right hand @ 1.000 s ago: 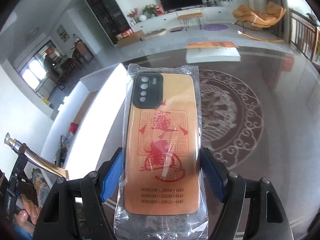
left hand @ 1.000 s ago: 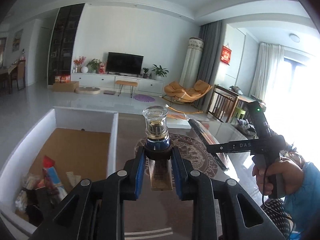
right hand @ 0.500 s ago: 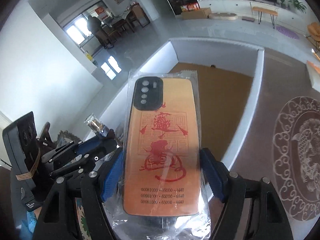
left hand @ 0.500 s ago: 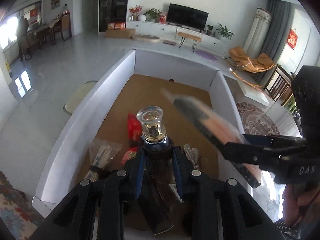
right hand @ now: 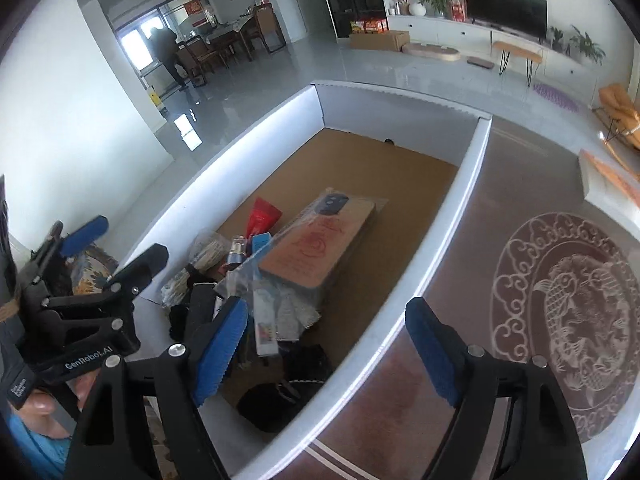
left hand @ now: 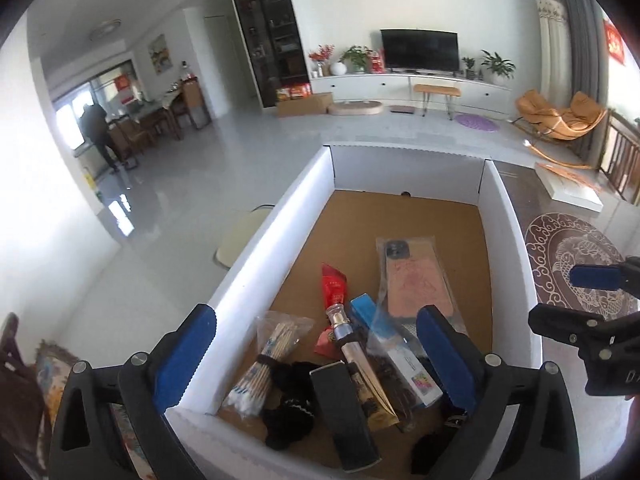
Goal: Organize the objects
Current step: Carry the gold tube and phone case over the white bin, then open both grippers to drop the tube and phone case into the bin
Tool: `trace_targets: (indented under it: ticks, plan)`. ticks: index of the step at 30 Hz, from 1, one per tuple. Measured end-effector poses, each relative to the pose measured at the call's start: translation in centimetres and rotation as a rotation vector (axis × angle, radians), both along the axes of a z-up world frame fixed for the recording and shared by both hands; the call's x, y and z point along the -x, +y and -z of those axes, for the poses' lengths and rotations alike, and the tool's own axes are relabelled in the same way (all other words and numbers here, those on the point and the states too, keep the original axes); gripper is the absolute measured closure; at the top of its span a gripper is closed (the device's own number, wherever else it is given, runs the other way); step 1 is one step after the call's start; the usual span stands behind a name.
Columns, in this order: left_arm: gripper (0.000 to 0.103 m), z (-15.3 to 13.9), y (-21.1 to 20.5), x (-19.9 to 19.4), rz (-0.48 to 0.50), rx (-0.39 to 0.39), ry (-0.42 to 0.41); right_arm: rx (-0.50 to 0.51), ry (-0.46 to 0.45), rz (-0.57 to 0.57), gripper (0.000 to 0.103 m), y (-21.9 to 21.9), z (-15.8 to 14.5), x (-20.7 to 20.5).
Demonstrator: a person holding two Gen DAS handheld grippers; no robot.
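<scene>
A white box [left hand: 256,256] with a brown cardboard floor holds the sorted things. The perfume bottle [left hand: 352,344] with a clear cap lies on its side in the pile. Further in lies the bagged orange phone case [left hand: 416,280], flat, also visible from the right wrist [right hand: 320,244]. My left gripper [left hand: 316,360] hangs over the box's near end, its jaws opening wide with nothing between them. My right gripper [right hand: 326,348] hovers over the box's right wall [right hand: 452,216], jaws opening and empty. Each gripper shows in the other's view: left gripper [right hand: 116,248], right gripper [left hand: 576,300].
Also in the box are a red packet [left hand: 334,284], a bagged blue carton [left hand: 384,344], a bag of cotton swabs [left hand: 268,356], a black block [left hand: 344,412] and black fabric [left hand: 288,400]. The glossy table with a koi pattern [right hand: 560,320] lies right of the box.
Both grippers swung over the box and tipped down. The left let go of the bottle, the right let go of the phone case; both now lie in the box.
</scene>
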State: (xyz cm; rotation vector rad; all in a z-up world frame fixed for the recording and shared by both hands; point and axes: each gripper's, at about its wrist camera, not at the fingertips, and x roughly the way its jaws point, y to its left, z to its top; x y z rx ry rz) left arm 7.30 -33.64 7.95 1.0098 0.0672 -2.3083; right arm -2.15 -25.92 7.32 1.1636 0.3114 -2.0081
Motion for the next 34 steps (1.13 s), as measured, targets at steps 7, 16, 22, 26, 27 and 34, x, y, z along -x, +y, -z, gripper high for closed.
trace_targets:
  ticks: [7, 16, 22, 26, 27, 34]
  plan:
    - [0.001, 1.0, 2.1, -1.0, -0.057, -0.113, -0.05, -0.076, 0.035, 0.019, 0.021, 2.1, 0.3, 0.2]
    - [0.001, 1.3, 1.7, -1.7, -0.138, -0.198, -0.054, -0.138, 0.09, -0.028, 0.02, 1.1, 0.0, -1.1]
    - [0.001, 1.0, 1.5, -2.1, -0.161, -0.17, -0.05, -0.137, 0.093, -0.038, 0.02, 0.8, 0.2, -1.3]
    - [0.001, 0.7, 1.8, -2.2, -0.159, -0.151, -0.049, -0.146, 0.09, -0.04, 0.02, 0.9, 0.5, -1.4]
    - [0.001, 0.7, 1.9, -2.3, -0.158, -0.15, -0.047, -0.147, 0.09, -0.041, 0.02, 0.9, 0.6, -1.4]
    - [0.001, 0.0, 1.7, -3.2, -0.184, -0.145, 0.01, -0.135, 0.079, -0.047, 0.02, 0.5, 0.6, -1.8]
